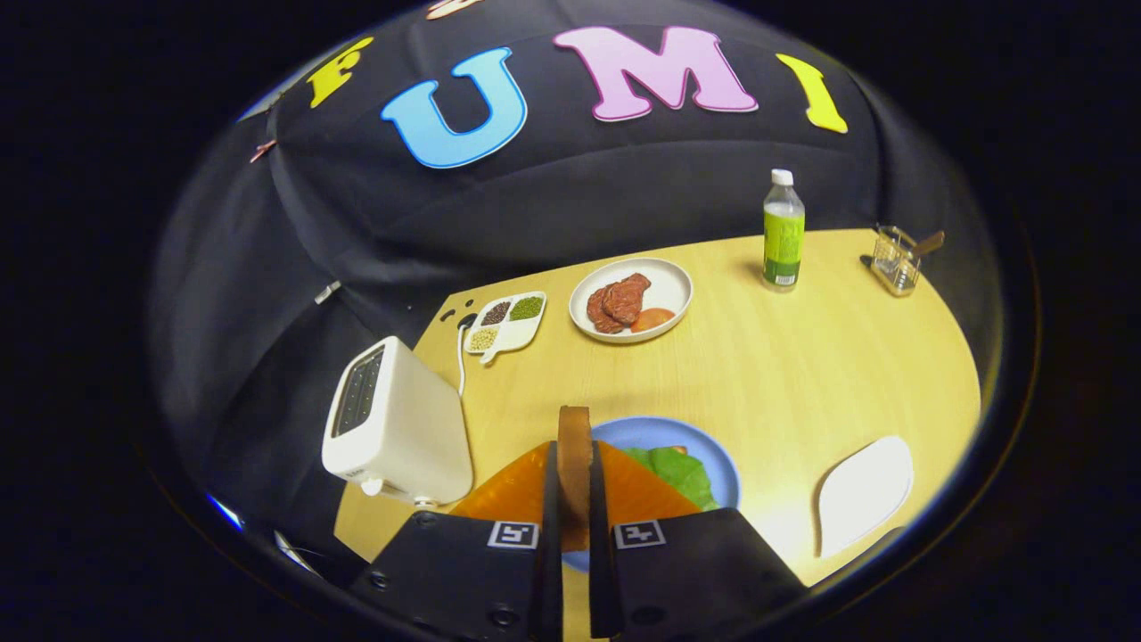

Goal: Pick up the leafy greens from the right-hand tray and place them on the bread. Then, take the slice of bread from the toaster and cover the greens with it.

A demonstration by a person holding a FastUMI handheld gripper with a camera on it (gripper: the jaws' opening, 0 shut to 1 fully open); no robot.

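My gripper (575, 489) is shut on a brown slice of bread (575, 432), which stands on edge between the two fingers and sticks out past their tips. Just beneath and ahead lies a blue plate (661, 426) with the leafy greens (685, 473) on it, beside the right finger. The fingers hide whatever lies under the greens. The white toaster (392, 428) stands on the table to the left of the fingers, its dark slots facing up. A white tray (865, 490) lies to the right of the plate.
Beyond the plate sit a white dish of meat (631, 299), a divided tray of beans (506, 323) and a green bottle (783, 230). A small wire holder (896, 260) stands at the far right. The toaster's cord (461, 361) runs back along the table's left edge.
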